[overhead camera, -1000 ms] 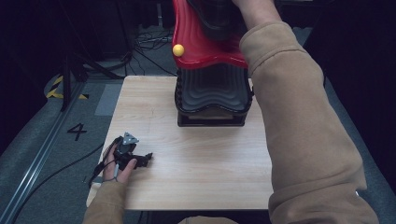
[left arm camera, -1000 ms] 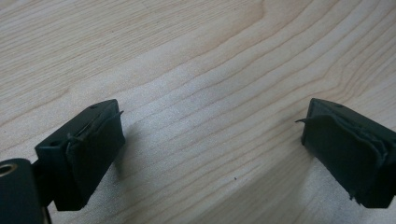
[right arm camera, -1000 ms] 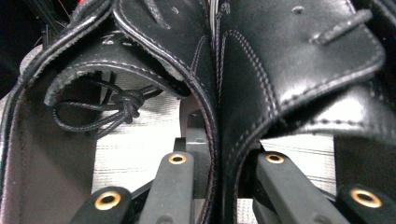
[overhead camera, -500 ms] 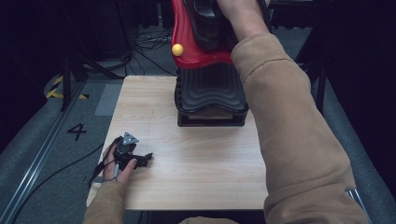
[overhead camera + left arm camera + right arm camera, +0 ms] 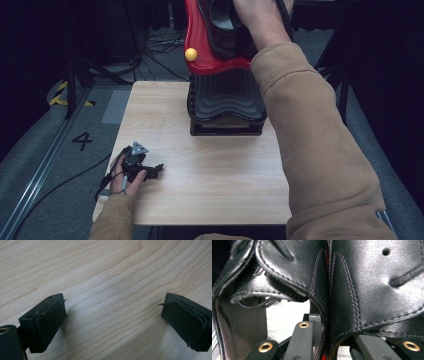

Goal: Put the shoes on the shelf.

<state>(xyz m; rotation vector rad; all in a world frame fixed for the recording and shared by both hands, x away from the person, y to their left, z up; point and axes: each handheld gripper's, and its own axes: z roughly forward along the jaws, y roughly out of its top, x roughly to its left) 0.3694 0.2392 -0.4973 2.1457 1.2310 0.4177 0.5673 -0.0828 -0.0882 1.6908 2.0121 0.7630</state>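
The light wooden rectangular desk [image 5: 215, 185] stands on a grey carpeted floor [image 5: 45, 150]. Left of the desk, a white "4" [image 5: 82, 141] is marked on the floor, with black cables [image 5: 150, 47] beyond its far-left corner and yellow-black striped tape [image 5: 62, 95] nearby.

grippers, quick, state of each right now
left gripper: jaws open, empty, over the table
right gripper: jaws just been opening, black leather between them, grip cannot be told
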